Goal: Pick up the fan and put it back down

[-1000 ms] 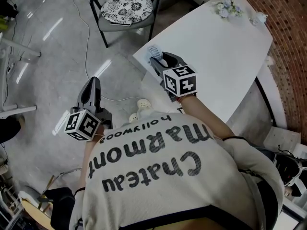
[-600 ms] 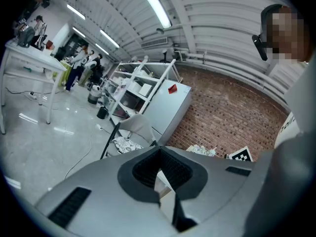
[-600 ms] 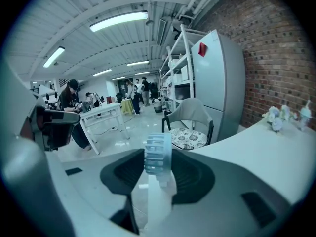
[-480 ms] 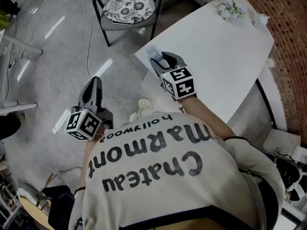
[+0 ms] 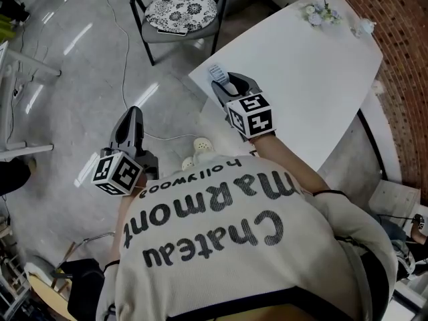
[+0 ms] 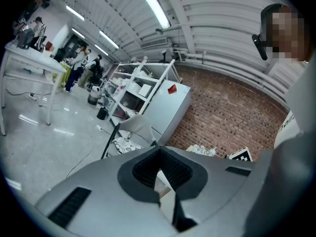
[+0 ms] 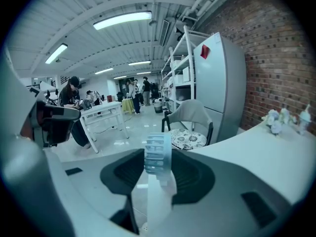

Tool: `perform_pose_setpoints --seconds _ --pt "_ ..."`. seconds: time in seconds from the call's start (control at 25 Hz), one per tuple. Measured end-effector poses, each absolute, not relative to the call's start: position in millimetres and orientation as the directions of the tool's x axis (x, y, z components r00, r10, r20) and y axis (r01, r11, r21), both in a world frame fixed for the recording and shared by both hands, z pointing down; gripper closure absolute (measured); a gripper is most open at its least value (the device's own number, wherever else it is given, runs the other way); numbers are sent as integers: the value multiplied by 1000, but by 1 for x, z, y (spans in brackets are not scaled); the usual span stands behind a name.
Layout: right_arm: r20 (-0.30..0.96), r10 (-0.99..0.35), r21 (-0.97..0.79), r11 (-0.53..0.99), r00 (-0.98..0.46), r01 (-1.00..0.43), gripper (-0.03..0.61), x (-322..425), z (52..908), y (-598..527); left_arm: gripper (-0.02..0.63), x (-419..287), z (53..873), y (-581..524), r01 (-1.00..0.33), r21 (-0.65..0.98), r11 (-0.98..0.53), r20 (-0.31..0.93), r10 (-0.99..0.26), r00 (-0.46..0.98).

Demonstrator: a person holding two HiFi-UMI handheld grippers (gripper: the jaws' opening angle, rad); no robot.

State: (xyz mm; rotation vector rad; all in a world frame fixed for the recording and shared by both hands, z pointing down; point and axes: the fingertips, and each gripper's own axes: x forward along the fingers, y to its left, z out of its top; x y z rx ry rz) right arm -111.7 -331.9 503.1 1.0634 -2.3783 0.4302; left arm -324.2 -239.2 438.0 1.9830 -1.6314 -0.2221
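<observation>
Currently: fan (image 5: 215, 72), small and pale with a slatted round head, sits upright between the jaws of the right hand-held gripper (image 5: 229, 85). Right gripper view: both pads pressed against the fan's (image 7: 158, 154) stem, head standing above the jaws, so it is clamped. Head view puts it at the near corner of the white bench (image 5: 314, 79); whether its base touches the bench surface cannot be made out. Left hand-held gripper (image 5: 131, 112) is well apart, out over the grey floor (image 5: 67, 79), jaws together, nothing between them. A chair with a patterned cushion (image 5: 180, 11) stands beyond the bench corner. Small flowers (image 5: 317, 13) lie at the bench's far end.
</observation>
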Motion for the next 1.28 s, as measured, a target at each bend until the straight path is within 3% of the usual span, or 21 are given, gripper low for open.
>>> perform_pose_setpoints --seconds 1.28 --pt "540 -638 -84 608 -549 -789 356 -111 495 -326 613 -334 437 -234 -841 527 -123 191 -947 258"
